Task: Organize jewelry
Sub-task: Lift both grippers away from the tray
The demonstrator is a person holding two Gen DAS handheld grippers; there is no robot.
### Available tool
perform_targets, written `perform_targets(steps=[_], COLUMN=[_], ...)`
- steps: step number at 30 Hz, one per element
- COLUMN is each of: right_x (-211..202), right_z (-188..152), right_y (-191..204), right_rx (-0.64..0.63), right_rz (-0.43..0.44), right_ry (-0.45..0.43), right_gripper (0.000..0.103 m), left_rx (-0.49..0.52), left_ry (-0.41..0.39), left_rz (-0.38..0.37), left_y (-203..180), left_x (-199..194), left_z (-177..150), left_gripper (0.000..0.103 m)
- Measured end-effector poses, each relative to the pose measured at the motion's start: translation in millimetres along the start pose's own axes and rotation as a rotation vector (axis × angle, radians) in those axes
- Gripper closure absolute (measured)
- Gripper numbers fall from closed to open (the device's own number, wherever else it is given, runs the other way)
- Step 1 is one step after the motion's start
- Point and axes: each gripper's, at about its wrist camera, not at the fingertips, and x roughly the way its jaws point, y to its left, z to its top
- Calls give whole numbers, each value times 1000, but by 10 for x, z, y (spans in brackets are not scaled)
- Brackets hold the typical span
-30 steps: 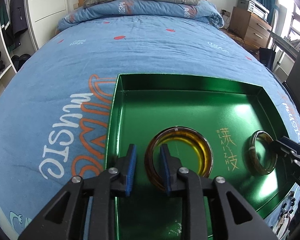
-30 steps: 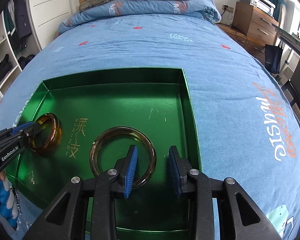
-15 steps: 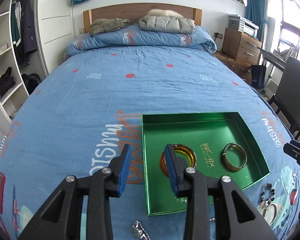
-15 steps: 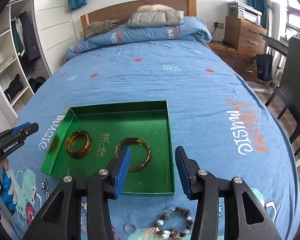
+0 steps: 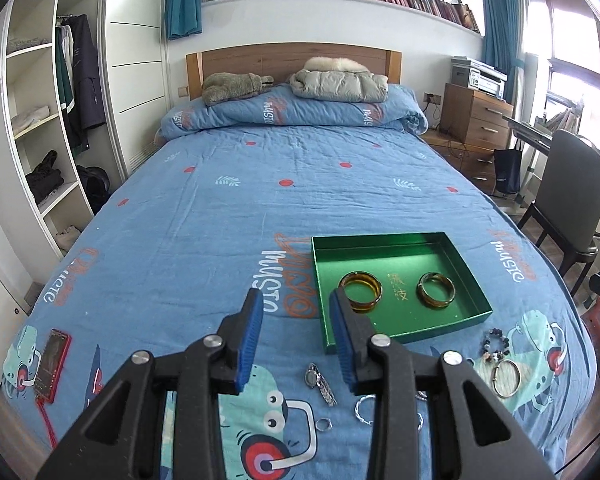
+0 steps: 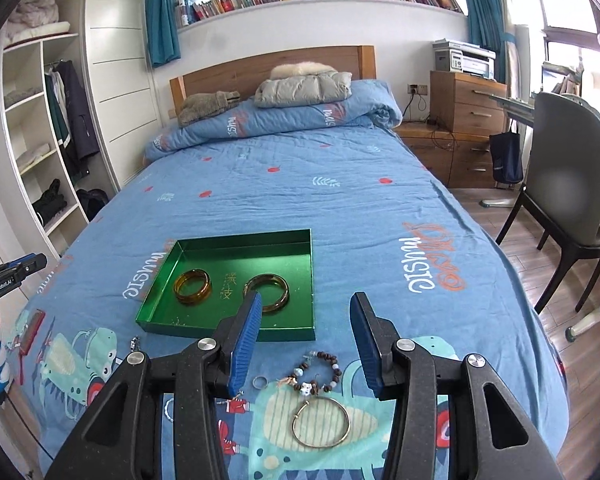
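Left wrist view: green tray (image 5: 384,242) sits right of centre on the blue bedspread (image 5: 260,184), open-topped, with gold characters printed on its floor.
Tray contents: amber bangle (image 5: 360,286) on the left and a darker, thinner brown bangle (image 5: 436,290) on the right, lying flat and apart, the gold print between them.
Right wrist view: same tray (image 6: 236,240) at centre left; amber bangle (image 6: 193,287) left, brown bangle (image 6: 267,288) right, the latter partly hidden behind a blue pad.
Loose jewelry, outside the tray: beaded bracelet (image 6: 320,372), thin metal bangle (image 6: 321,422) and a small ring (image 6: 260,381) on the bedspread at lower centre of the right view (all just below the tray's near wall); a wristwatch (image 5: 320,384) and another small ring (image 5: 323,424) at lower centre of the left view.
Other item: red phone (image 5: 51,364) at lower left of the left view, well apart from the tray.
Left gripper (image 5: 296,336): tilted downward over the bedspread, left of the tray's near corner; jaws have just been opening and stand moderately apart with nothing between them.
Right gripper (image 6: 306,344): tilted downward above the loose pieces; jaws have also just been opening, gap moderate, pads gripping nothing (the beaded bracelet merely shows through the gap, lying on the bed below).
Left gripper seen from the right view: a black and blue tip at the far left edge.
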Motion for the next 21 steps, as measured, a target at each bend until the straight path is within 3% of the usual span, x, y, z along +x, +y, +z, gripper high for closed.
perform_targets(steps=[11,21], right_x=[-703,-664], right_z=[-174,-450], right_y=[-218,-399], right_rx=[-11,19], right_rz=[-5,18], right_ry=[-71,-50], right_gripper=[58,59], left_rx=[8,17], left_ry=[-20,32], left_rz=[-30,-60], left_y=[-68,-304], left_x=[-480,-347], left_z=[-313,-675], left_gripper=[70,70])
